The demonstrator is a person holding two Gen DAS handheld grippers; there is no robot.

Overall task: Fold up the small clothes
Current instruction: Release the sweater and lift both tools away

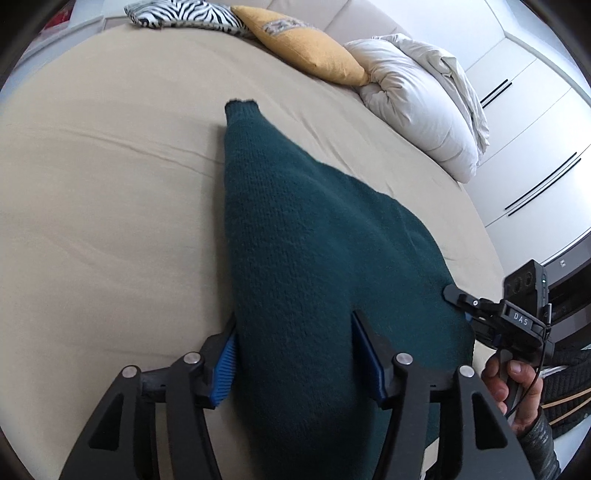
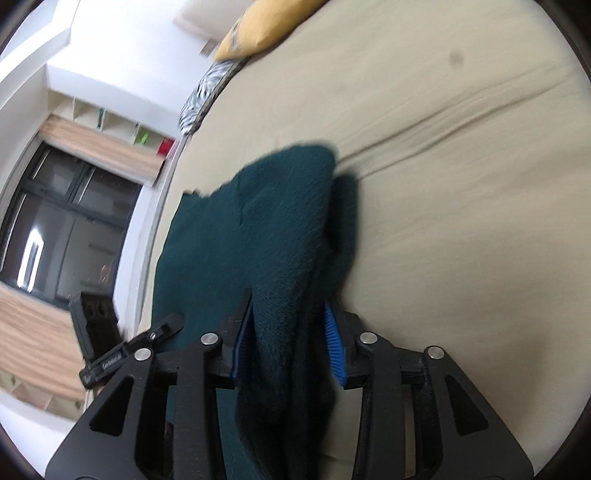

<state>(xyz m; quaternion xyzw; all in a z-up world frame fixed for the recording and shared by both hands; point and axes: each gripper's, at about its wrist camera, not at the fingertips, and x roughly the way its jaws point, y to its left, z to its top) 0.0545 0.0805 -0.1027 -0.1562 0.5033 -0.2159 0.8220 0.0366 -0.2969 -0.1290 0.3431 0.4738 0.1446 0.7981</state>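
A dark teal knitted sweater (image 1: 317, 258) is lying on the beige-sheeted bed (image 1: 110, 184), its long axis running from the grippers toward the pillows, with a narrow ribbed cuff (image 1: 242, 107) pointing at the headboard end. The left gripper (image 1: 293, 356) is straddling the knit with its blue-padded jaws spread apart and the cloth lying between them. In the right wrist view, the right gripper (image 2: 288, 345) is showing a bunched fold of the sweater (image 2: 273, 229) hanging between its pads, which are standing partly spread; whether they are pressing the knit I cannot tell. Only the left view is showing a hand (image 1: 513, 391) on the right gripper's handle, lettering reading "DAS", a mustard cushion (image 1: 303, 46), a zebra-print pillow (image 1: 181, 13) and a rumpled white duvet (image 1: 417, 103) beyond the sweater. Only the right view is showing a dark window (image 2: 62, 221).
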